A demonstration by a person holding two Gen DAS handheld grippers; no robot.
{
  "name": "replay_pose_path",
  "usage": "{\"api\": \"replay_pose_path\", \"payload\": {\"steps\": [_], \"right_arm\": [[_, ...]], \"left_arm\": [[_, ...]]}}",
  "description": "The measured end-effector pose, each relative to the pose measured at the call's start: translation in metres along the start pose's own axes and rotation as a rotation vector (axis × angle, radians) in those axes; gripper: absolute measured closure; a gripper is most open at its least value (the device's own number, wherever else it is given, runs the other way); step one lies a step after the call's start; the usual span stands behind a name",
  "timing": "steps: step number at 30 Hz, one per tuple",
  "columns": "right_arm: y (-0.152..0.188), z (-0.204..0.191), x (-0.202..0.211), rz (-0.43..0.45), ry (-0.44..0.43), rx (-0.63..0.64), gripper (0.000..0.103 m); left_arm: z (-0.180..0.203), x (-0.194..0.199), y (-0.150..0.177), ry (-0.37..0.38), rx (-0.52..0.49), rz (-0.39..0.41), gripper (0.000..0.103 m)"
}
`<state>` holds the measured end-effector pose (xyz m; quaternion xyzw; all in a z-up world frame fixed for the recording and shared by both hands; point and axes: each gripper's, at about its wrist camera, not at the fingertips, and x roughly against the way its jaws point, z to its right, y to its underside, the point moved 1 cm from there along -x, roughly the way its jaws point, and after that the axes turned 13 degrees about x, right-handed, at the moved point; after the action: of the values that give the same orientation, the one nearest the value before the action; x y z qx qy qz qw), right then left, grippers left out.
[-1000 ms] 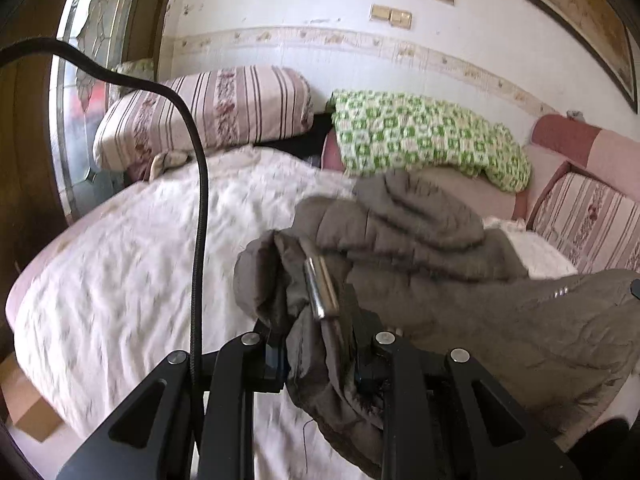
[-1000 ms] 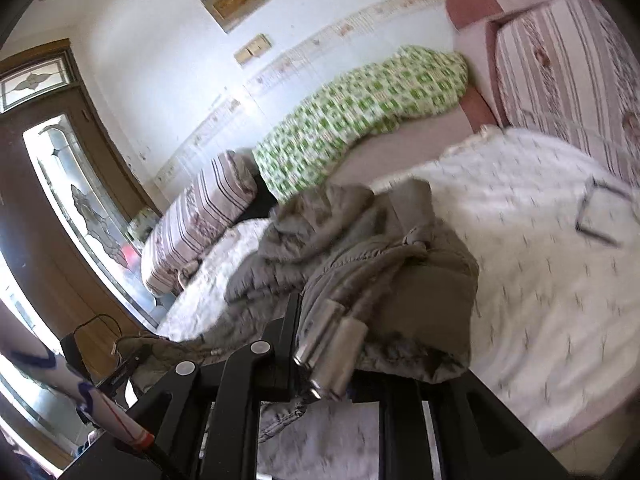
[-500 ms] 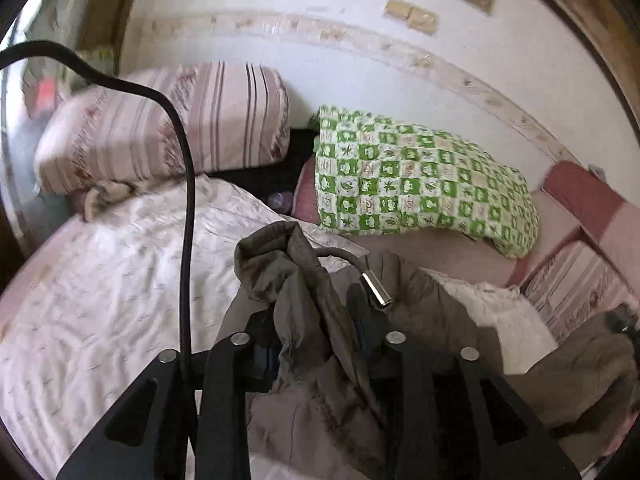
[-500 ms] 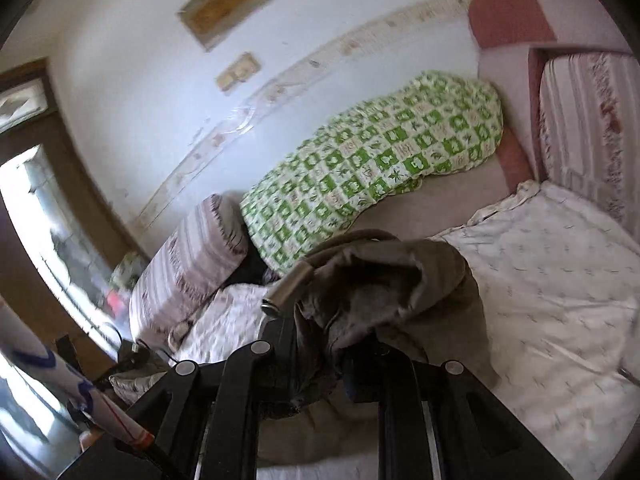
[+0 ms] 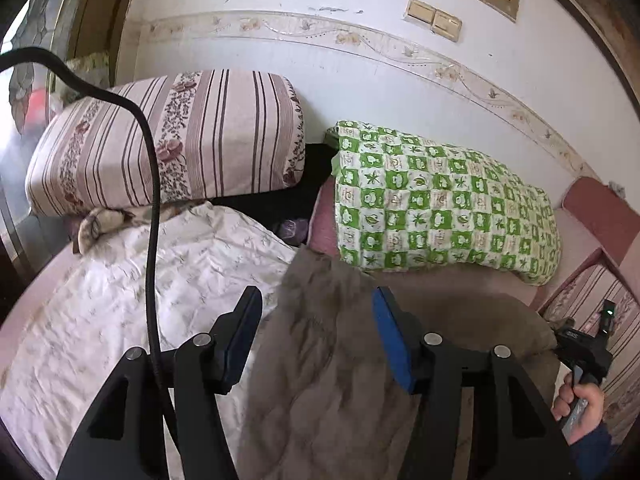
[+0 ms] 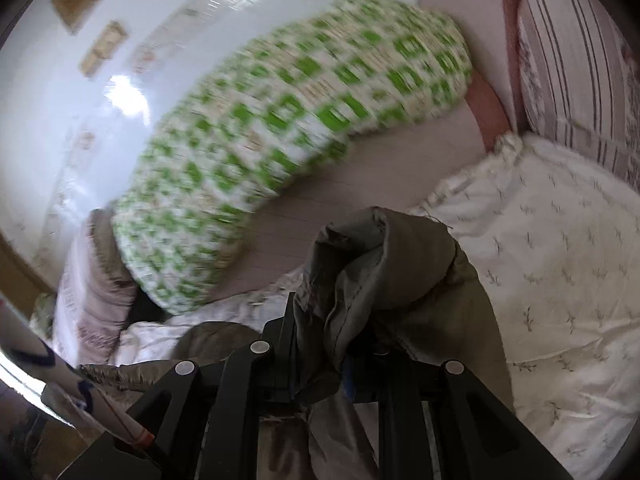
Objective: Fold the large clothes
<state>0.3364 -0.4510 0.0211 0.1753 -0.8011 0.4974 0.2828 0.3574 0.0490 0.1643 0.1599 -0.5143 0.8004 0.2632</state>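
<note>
A grey-brown quilted jacket [image 5: 332, 360] lies spread on the white bedspread [image 5: 120, 300]. My left gripper [image 5: 316, 312] hovers just above it, jaws opening. Its blue pads [image 5: 390, 336] stand apart and do not press the cloth beneath them. In the right wrist view a bunched fold of the jacket [image 6: 400, 272] rises between the fingers of my right gripper [image 6: 336, 320]. Its jaws are opening slightly, with the cloth still caught between them. At the right edge of the left wrist view a person's hand [image 5: 580, 404] holds that gripper's handle at the jacket's far end.
A striped pillow [image 5: 168, 140] and a green checked quilt [image 5: 440, 200] lie against the wall behind the jacket. A black cable [image 5: 152, 200] hangs in front of the left camera. A striped cushion [image 6: 572, 60] stands at the bed's right side.
The left gripper let go of the jacket fold and its jaws spread; the cloth dropped flat onto the bed. Both grippers moved toward the wall, the right one still carrying its fold.
</note>
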Motion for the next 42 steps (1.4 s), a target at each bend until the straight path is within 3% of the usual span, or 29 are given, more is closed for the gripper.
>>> {"api": "replay_pose_path", "payload": {"steps": [1, 3, 6, 8, 11, 14, 18, 21, 28, 31, 35, 37, 39, 42], "right_arm": [[0.002, 0.004, -0.008, -0.019, -0.003, -0.011, 0.075], [0.003, 0.009, -0.017, -0.061, -0.034, -0.025, 0.057], [0.003, 0.013, 0.003, -0.004, -0.107, -0.036, 0.04], [0.003, 0.013, 0.026, 0.031, -0.144, -0.016, 0.04], [0.017, -0.001, 0.041, -0.005, -0.158, 0.085, 0.04], [0.046, -0.026, 0.043, -0.062, -0.117, 0.261, 0.04], [0.088, -0.047, 0.016, -0.144, 0.001, 0.43, 0.04], [0.102, -0.043, -0.008, -0.193, 0.05, 0.46, 0.038], [0.104, -0.017, -0.05, -0.313, 0.015, 0.353, 0.034], [0.101, -0.017, -0.036, -0.315, 0.017, 0.319, 0.034], [0.111, -0.028, 0.027, -0.223, -0.016, 0.33, 0.034], [0.128, -0.028, 0.06, -0.184, -0.025, 0.319, 0.034], [0.144, -0.024, 0.083, -0.148, -0.04, 0.294, 0.034], [0.164, -0.021, 0.103, -0.097, -0.04, 0.278, 0.036]], "left_arm": [[0.001, -0.002, 0.003, -0.006, -0.017, -0.008, 0.046], [0.004, -0.003, 0.01, 0.008, -0.036, -0.023, 0.046], [0.02, -0.013, 0.033, 0.043, -0.086, -0.078, 0.046], [0.032, -0.022, 0.051, 0.063, -0.114, -0.109, 0.046], [0.05, -0.036, 0.081, 0.066, -0.154, -0.156, 0.046], [0.064, -0.056, 0.112, 0.048, -0.187, -0.207, 0.046], [0.068, -0.089, 0.143, -0.041, -0.213, -0.253, 0.046], [0.065, -0.112, 0.151, -0.088, -0.22, -0.294, 0.045], [0.059, -0.155, 0.156, -0.135, -0.203, -0.374, 0.034], [0.06, -0.137, 0.153, -0.132, -0.197, -0.355, 0.034], [0.049, -0.081, 0.152, -0.097, -0.225, -0.269, 0.034], [0.032, -0.049, 0.156, -0.087, -0.214, -0.228, 0.034], [0.014, -0.026, 0.16, -0.125, -0.195, -0.18, 0.034], [-0.014, -0.01, 0.169, -0.122, -0.136, -0.167, 0.034]]}}
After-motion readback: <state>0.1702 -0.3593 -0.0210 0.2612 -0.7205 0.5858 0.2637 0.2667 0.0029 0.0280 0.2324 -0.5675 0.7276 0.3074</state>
